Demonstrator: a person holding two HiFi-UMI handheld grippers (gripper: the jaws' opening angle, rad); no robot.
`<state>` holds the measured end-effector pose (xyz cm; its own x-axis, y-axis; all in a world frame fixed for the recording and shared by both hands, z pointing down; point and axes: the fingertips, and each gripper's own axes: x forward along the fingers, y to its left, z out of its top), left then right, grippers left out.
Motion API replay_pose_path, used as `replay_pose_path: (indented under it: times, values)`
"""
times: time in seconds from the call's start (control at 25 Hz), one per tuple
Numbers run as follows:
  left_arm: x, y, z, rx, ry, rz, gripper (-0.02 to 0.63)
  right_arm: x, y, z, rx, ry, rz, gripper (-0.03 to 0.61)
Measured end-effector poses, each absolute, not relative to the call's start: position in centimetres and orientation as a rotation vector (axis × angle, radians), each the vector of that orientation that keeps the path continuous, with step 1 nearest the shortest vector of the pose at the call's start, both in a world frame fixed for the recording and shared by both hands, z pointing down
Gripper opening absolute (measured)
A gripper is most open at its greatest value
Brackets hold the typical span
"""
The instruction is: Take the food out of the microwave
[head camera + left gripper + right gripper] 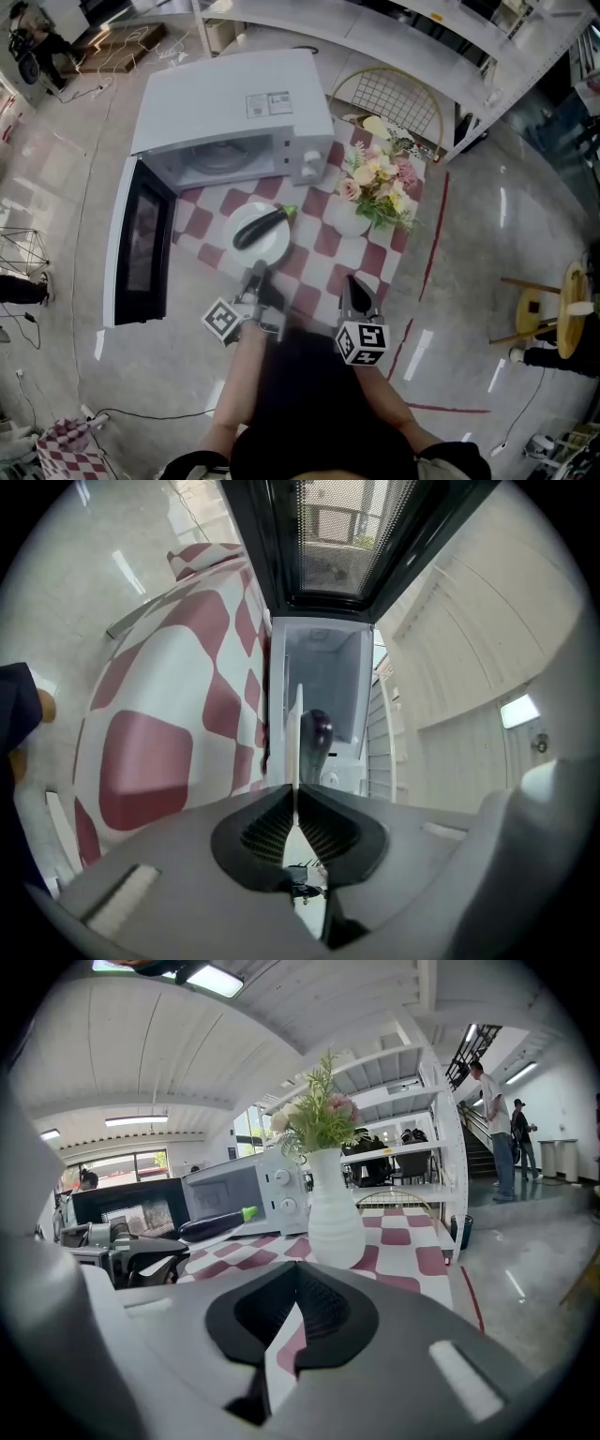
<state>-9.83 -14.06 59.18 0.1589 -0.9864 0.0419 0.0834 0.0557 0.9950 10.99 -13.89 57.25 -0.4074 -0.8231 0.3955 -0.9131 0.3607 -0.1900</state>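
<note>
Microwave: the microwave (234,103) sits at 11 o'clock on the checked bench (319,281). Its door (141,244) is swung wide toward 9 o'clock, and no food shows in the cavity (220,159).
Food: an eggplant (262,225) lies across a white plate (270,249), with its green stem toward 2 o'clock.
Where the food is: the plate is fully outside the cavity, over the bench just in front of the opening, at the microwave's 6 o'clock. I cannot tell whether it rests on the cloth or hangs just above it.
Left gripper: the left gripper (257,274) has its fingers nearly closed, pinching the plate's rim at the plate's 6 o'clock edge. The left gripper view shows the rim edge-on between the pads, with the eggplant beyond it.
Right gripper: the right gripper (354,286) is at the plate's 4 o'clock, near it but not touching. Its fingers are tip to tip with nothing between them.
Bystander: a white vase (354,217) of flowers stands at the plate's 3 o'clock, just beside it.
Done: as I judge it, the door is open, the plate is gripped and the food is clear of the microwave.
Left: the plate has to be settled flat on the bench and the rim released. Closing the door is not something the task asks for.
Stage: I would put it near the end.
</note>
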Motion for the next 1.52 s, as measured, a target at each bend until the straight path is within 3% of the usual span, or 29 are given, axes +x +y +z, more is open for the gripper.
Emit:
replay_pose_path:
  times: [1.2,1.52]
  values:
    - [-7.7,-8.3,53.7,1.216,-1.081,-1.123,0.025,9.9,-13.4,54.5,1.502,-2.529,0.551,0.0]
    - [-8.4,-7.3,53.9,1.207,-1.128,-1.133,0.026,9.0,-13.5,52.1,1.511,-2.57,0.375,-0.002]
